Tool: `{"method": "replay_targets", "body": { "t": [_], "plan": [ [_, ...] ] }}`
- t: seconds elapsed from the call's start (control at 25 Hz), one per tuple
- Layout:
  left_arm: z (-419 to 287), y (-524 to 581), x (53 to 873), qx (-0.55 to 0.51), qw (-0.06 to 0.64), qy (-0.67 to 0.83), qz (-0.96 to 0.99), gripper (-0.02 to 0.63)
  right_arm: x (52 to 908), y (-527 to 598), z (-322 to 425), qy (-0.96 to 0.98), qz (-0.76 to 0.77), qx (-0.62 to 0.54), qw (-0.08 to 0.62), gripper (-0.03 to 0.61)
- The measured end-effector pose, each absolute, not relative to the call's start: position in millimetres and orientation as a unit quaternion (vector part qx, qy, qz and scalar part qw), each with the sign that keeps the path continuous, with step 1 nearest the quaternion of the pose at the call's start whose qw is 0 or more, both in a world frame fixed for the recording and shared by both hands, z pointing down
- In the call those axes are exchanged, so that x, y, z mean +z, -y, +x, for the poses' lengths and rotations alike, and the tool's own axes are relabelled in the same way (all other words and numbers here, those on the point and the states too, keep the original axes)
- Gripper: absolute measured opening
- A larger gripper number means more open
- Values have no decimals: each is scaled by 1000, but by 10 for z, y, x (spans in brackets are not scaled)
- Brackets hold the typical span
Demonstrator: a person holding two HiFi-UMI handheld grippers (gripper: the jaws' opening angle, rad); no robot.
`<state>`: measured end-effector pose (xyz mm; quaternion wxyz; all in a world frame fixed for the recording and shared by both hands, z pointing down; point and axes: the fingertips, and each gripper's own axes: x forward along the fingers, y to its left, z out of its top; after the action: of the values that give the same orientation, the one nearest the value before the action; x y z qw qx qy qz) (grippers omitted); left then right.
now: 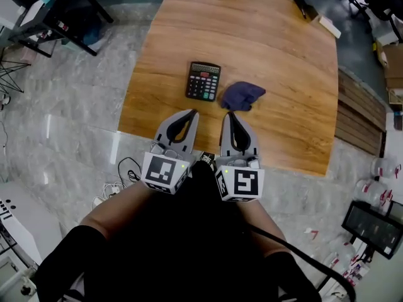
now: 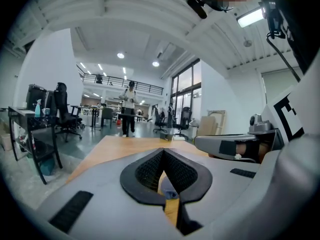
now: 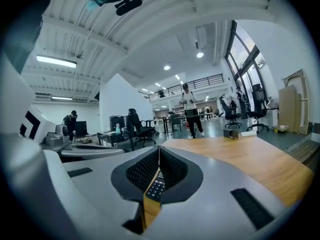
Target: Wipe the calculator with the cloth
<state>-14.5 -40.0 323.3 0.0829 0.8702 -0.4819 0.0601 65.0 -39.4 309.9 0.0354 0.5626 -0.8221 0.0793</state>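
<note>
The left gripper [image 1: 192, 112] and right gripper [image 1: 230, 114] are hovering clenched, empty; the calculator [image 1: 203, 80] and cloth [image 1: 242, 95] are lying just beyond their fingertips.

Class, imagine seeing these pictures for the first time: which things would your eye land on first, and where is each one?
Two grey grippers fill the foreground side by side, the left gripper and the right gripper, each with its jaws shut and empty, tips just over the near edge of the wooden table. Just beyond them lie a black calculator and, close beside it on the right, a crumpled dark blue cloth.
</note>
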Motion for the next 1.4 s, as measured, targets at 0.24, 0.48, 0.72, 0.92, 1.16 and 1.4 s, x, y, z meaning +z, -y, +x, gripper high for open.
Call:
{"method": "replay_targets", "body": {
  "t": [0.24, 0.48, 0.72, 0.92, 1.16, 1.4],
  "plan": [
    [-159, 827, 3500, 91, 82, 494, 861, 6, 3397, 761, 702, 827, 549, 108, 59, 15],
    [-248, 1297, 3989, 110, 92, 478, 867, 6, 4030, 1265, 564, 834, 527, 123, 108, 15],
    [-369, 1641, 4607, 130, 112, 462, 870, 6, 4674, 1643, 419, 829, 518, 130, 167, 15],
    [-483, 1832, 5126, 152, 156, 457, 862, 8, 5179, 1826, 379, 805, 539, 157, 194, 15],
    [-555, 1906, 5443, 161, 205, 432, 863, 31, 5549, 1939, 396, 778, 561, 172, 224, 15],
    [-543, 1871, 5540, 156, 245, 399, 870, 106, 5677, 1972, 419, 749, 580, 178, 264, 15]
  ]
}}
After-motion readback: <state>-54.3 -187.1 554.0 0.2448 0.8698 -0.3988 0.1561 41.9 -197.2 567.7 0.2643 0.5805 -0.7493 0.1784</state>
